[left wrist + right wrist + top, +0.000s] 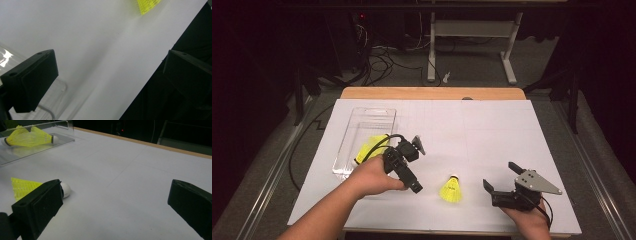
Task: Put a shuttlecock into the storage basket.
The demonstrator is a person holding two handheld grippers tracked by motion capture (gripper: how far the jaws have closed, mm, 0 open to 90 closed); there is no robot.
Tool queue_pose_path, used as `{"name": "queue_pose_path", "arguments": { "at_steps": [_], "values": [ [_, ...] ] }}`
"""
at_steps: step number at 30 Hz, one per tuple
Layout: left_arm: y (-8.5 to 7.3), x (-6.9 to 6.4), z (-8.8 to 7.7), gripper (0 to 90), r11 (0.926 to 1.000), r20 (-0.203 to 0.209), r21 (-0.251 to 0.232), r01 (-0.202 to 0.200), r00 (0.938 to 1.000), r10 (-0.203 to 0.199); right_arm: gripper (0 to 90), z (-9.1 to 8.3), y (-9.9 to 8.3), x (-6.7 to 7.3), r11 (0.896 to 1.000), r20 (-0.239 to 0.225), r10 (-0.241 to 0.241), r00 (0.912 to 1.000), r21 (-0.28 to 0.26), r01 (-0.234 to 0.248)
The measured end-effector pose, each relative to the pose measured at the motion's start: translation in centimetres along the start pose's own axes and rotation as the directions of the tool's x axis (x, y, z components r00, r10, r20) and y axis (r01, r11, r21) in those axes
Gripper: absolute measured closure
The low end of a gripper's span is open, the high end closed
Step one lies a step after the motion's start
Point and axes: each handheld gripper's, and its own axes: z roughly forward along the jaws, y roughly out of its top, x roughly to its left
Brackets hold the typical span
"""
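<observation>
A yellow shuttlecock (451,190) with a white cork lies on its side on the white sheet near the front, between my two grippers. A second yellow shuttlecock (369,147) rests inside a clear plastic tray (362,117) at the left. My left gripper (414,170) hovers just right of the tray's near end, open and holding nothing. In the left gripper view, the loose shuttlecock (147,5) is at the top edge and the tray's rim (50,110) at lower left. My right gripper (501,176) stands open and empty, right of the loose shuttlecock (25,187). The tray's shuttlecock (30,137) lies far left.
A white paper sheet (472,130) covers the table, with a wooden strip (432,93) along the far edge. Its front edge (150,75) runs close by my left gripper. Beyond the table, cables and a white desk frame (472,45) are on the floor.
</observation>
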Motion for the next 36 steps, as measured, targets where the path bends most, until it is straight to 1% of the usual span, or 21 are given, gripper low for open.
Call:
{"name": "queue_pose_path", "arguments": {
  "at_steps": [8, 14, 19, 23, 33, 36],
  "values": [
    [0.6, -0.6, 1.2, 0.6, 0.9999, 0.009, 0.000, -0.013, 0.9999, 0.013, 0.3, 0.2, 0.0, 0.2, 1.000, -0.006, 0.000, 1.0000, 0.000, 0.000],
    [0.9, -1.0, 2.3, 0.6, 0.9997, 0.025, 0.014, -0.022, 0.9994, 0.022, 0.3, 0.2, 0.0, 0.1, 1.000, -0.008, -0.002, 1.0000, 0.000, 0.002],
    [1.2, -1.5, 3.3, 0.6, 0.9989, 0.025, 0.026, -0.038, 0.9990, 0.037, 0.3, 0.1, 0.0, 0.1, 1.000, -0.009, -0.002, 1.0000, -0.003, 0.002],
    [1.4, -1.8, 3.8, 0.7, 0.9988, 0.028, 0.028, -0.041, 0.9988, 0.040, 0.3, 0.1, 0.0, 0.1, 1.000, -0.011, 0.000, 0.9999, -0.001, 0.000],
    [2.1, -2.3, 5.2, 3.5, 0.9988, 0.040, 0.017, -0.045, 0.9982, 0.044, 0.3, 0.2, 0.0, 0.2, 1.000, -0.014, -0.004, 0.9999, 0.002, 0.004],
    [2.4, -2.6, 5.6, 5.4, 0.9987, 0.033, 0.012, -0.049, 0.9982, 0.049, 0.3, 0.2, 0.0, 0.2, 1.000, -0.013, -0.005, 0.9999, 0.003, 0.005]
  ]
}}
